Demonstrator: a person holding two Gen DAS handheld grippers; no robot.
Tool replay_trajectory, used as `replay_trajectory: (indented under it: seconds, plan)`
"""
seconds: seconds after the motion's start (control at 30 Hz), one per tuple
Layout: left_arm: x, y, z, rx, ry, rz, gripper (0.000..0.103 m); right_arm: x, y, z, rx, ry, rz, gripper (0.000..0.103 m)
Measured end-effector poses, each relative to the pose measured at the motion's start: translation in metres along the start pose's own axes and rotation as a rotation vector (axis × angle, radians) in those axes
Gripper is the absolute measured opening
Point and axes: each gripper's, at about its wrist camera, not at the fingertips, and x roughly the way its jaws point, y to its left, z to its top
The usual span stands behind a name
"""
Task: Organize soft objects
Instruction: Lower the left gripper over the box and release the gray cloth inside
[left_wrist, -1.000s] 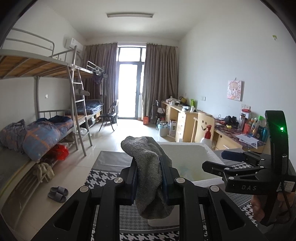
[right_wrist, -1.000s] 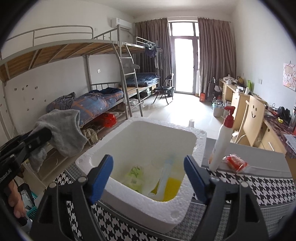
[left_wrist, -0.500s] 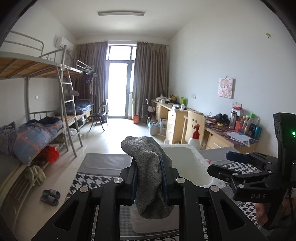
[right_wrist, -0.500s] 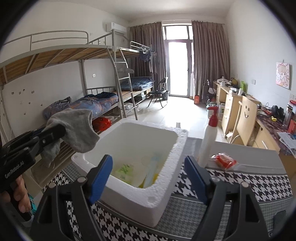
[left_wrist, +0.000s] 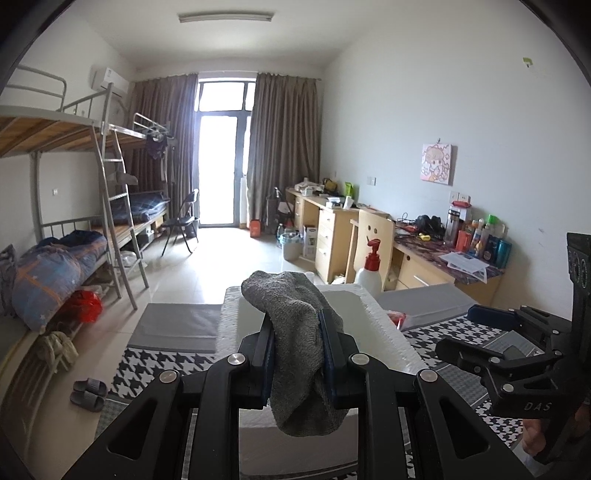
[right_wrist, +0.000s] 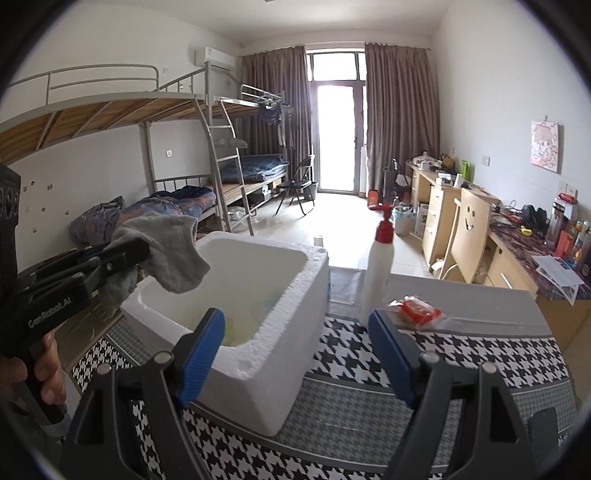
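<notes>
My left gripper (left_wrist: 297, 354) has its fingers pinched on the grey sock (left_wrist: 295, 332), held up over the near edge of the foam box (right_wrist: 280, 295) on the bench, I judge for dropping in. My right gripper (right_wrist: 295, 354) gapes wide and empty beside the box, ready to help.

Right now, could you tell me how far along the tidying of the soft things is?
Nothing looks finished yet. In hand: the left gripper clamps the grey sock beside the foam box. Left: dropping it in. The right gripper is open.
</notes>
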Motion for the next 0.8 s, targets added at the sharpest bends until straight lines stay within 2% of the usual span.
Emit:
replay_trajectory:
  seconds: [0.37,0.8]
  plan:
    - [0.018,-0.012,0.002,0.012,0.032,-0.018,0.023,-0.011,-0.011,-0.007,0.016,-0.008,-0.036,0.083]
    - [0.044,-0.020,0.002,0.010,0.088,-0.006,0.023,-0.018,-0.014,-0.012,0.023,-0.015,-0.062,0.083]
